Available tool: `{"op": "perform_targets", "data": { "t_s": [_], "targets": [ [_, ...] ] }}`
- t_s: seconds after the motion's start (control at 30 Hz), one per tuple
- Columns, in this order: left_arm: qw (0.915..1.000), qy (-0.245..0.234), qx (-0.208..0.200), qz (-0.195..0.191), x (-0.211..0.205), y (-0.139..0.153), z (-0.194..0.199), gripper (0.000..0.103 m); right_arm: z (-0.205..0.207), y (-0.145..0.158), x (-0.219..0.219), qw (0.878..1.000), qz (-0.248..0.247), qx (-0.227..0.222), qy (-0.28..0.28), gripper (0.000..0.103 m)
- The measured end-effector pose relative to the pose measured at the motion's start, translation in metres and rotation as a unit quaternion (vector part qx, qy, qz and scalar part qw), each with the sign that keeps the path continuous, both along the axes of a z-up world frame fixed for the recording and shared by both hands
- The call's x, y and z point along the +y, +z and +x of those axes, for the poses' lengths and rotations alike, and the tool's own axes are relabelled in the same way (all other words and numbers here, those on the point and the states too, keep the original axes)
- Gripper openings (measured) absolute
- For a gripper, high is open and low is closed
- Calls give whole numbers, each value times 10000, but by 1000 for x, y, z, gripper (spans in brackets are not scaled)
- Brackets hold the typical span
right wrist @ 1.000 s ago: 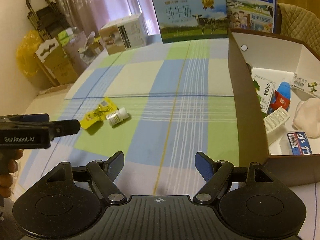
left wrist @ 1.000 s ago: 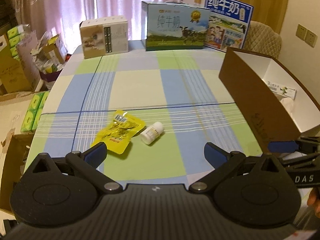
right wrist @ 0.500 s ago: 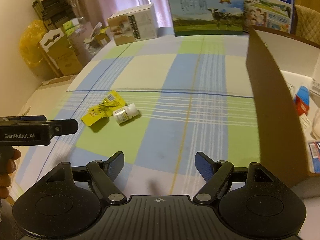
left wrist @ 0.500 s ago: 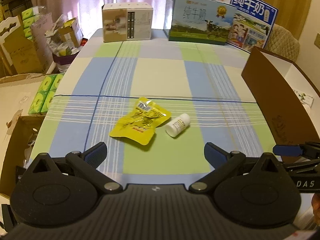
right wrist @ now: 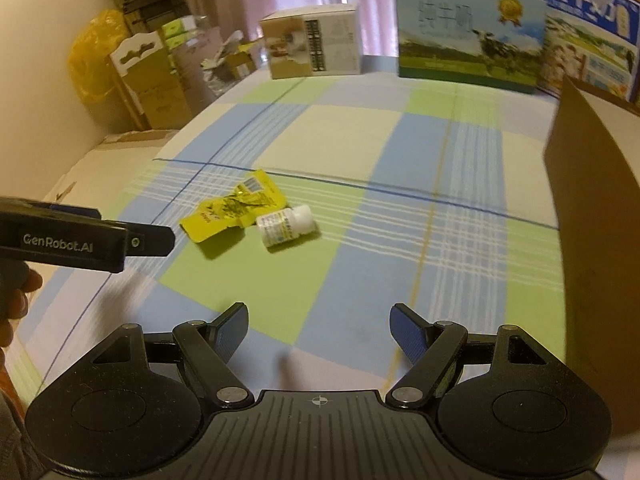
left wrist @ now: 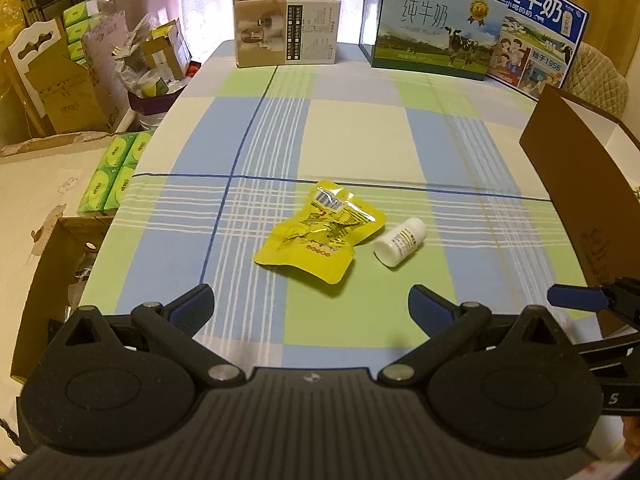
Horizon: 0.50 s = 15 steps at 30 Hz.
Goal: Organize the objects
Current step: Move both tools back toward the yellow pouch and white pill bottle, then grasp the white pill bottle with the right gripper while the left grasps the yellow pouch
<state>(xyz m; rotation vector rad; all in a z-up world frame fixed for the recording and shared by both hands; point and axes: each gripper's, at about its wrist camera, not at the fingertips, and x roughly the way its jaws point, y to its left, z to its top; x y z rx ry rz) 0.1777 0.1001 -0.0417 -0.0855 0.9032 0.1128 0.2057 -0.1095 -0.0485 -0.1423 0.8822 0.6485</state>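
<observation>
Yellow pouch and white bottle on the checked tablecloth

The left gripper point(left wrist: 310, 302) hangs with jaws apart above the tablecloth point(left wrist: 352, 128); beyond lie a yellow snack pouch point(left wrist: 320, 242) and white pill bottle point(left wrist: 400, 241), seemingly just apart.

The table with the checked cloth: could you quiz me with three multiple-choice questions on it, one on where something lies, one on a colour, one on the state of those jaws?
1. Where does the small white bottle lie?
A. Right beside the yellow packet
B. Inside the brown box
C. On top of a milk carton

2. What colour is the snack packet?
A. Red
B. Yellow
C. Purple

3. How do the jaws of the left gripper and the right gripper stand?
A. Both spread, with nothing between
B. Both clamped on the bottle
C. One holds the packet

Answers: 1 A, bottle and packet lie side by side on the cloth; 2 B, it is bright yellow; 3 A, only bare cloth shows between each pair.
</observation>
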Motion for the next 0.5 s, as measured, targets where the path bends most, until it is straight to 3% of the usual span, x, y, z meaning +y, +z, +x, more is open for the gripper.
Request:
{"op": "perform_targets", "data": {
  "t_s": [0.33, 0.5],
  "targets": [
    [9986, 495, 180, 48, 28, -11, 15, 102, 22, -20, 37, 9987, 78, -372, 335, 75],
    [9983, 523, 234, 65, 35, -16, 23, 102, 34, -26, 51, 9980, 136, -477, 388, 75]
  ]
}}
